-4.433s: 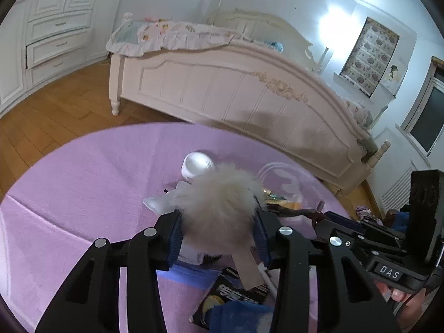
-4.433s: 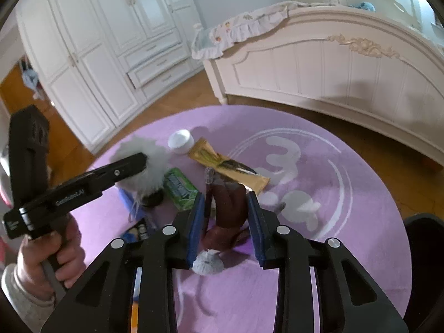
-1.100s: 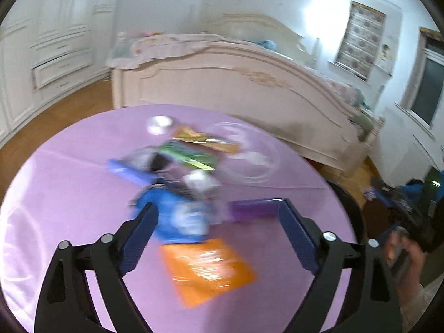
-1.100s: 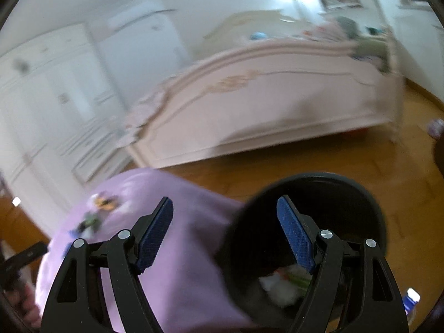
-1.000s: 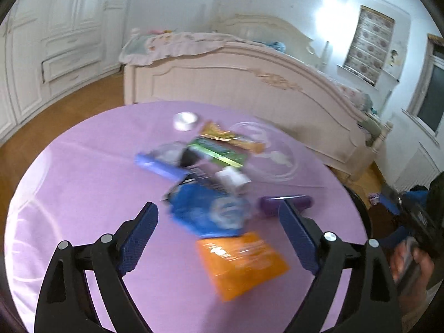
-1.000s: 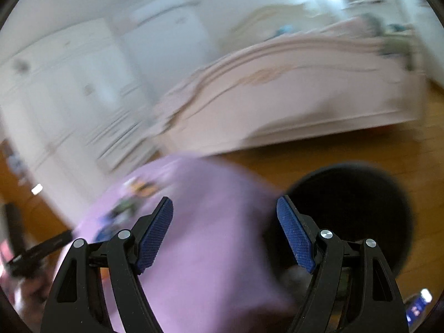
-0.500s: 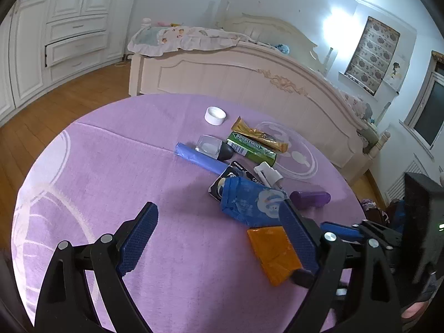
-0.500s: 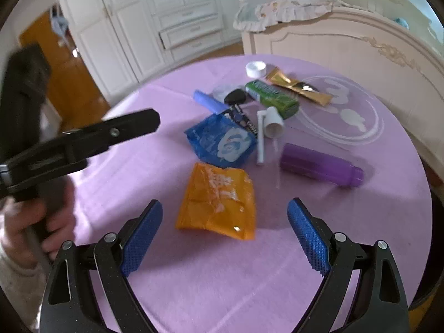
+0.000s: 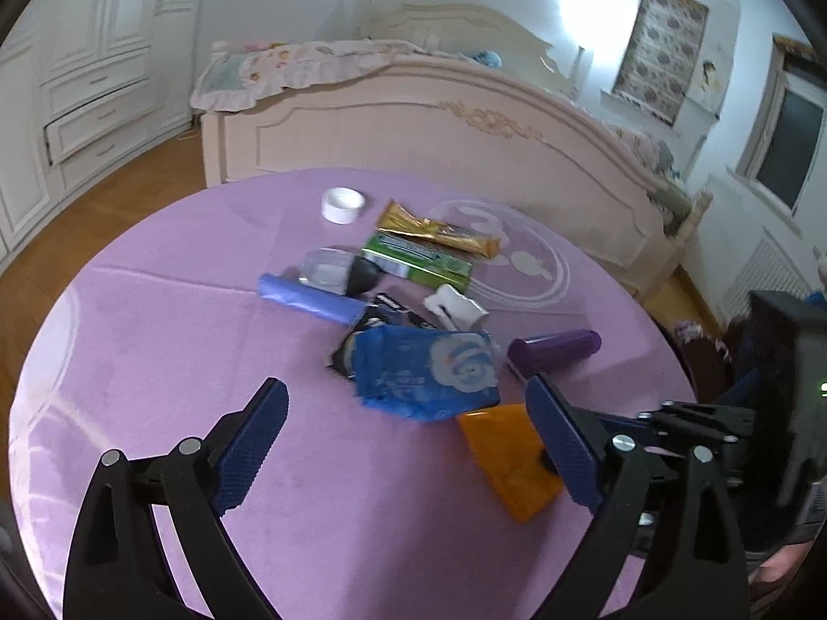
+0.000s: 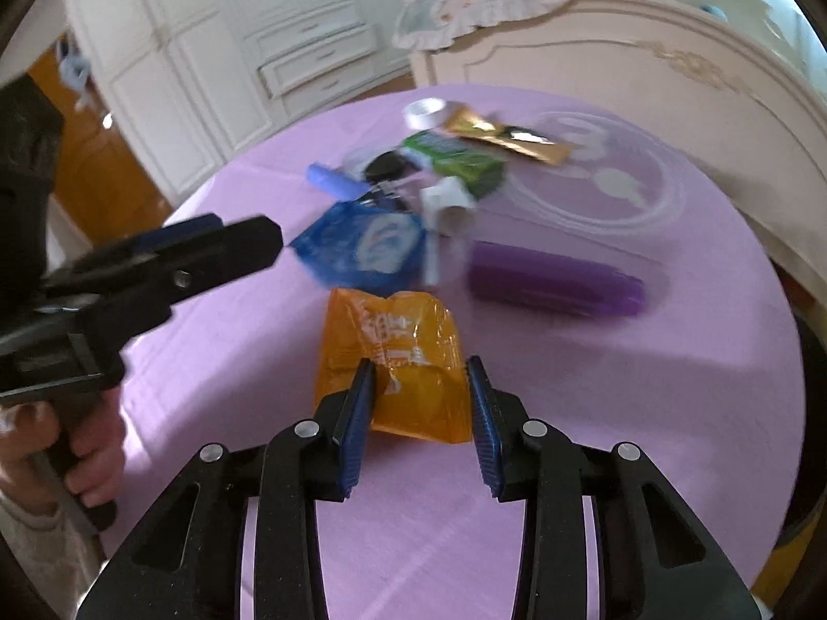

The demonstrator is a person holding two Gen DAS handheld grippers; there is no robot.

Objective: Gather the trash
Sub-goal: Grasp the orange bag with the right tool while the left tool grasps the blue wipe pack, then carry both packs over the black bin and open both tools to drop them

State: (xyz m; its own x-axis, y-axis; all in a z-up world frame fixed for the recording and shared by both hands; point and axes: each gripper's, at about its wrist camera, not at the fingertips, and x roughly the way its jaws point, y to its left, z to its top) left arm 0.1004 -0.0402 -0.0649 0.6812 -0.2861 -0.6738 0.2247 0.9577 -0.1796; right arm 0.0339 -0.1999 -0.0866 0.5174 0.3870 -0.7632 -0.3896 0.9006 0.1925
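Since the earlier frames my right hand-held gripper (image 10: 418,403) has swung away from the black bin and back over the bench (image 10: 646,413), and its jaws have just been closing around the near end of the orange packet (image 10: 395,361). From the right wrist view the packet sits between the blue pads with the left pad at its edge; a sliver of gap shows at the right pad, so I judge the grip not yet firm and count the jaws as open around it. My left hand-held gripper (image 9: 408,439) hangs with jaws spread wide and nothing between them, above the near side of the bench, with the blue bag (image 9: 429,372) just beyond its tips.

Step in hand, as I read it: picking up the orange packet, the nearest piece of trash to me. Next I need to finish the squeeze, lift the packet clear of the purple cloth, and carry it to the bin, whose dark rim (image 10: 811,413) only peeks in at the right edge of the right wrist view.

Left wrist view gives me the whole pile in sharp focus: white cap (image 9: 342,205), gold wrapper (image 9: 439,232), green box (image 9: 418,261), purple bottle (image 9: 555,350), and the right hand-held gripper coming in over the packet. Right wrist view is blurred further out but alone shows how the pads sit on the packet, plus the person's hand (image 10: 77,454) on the left handle.
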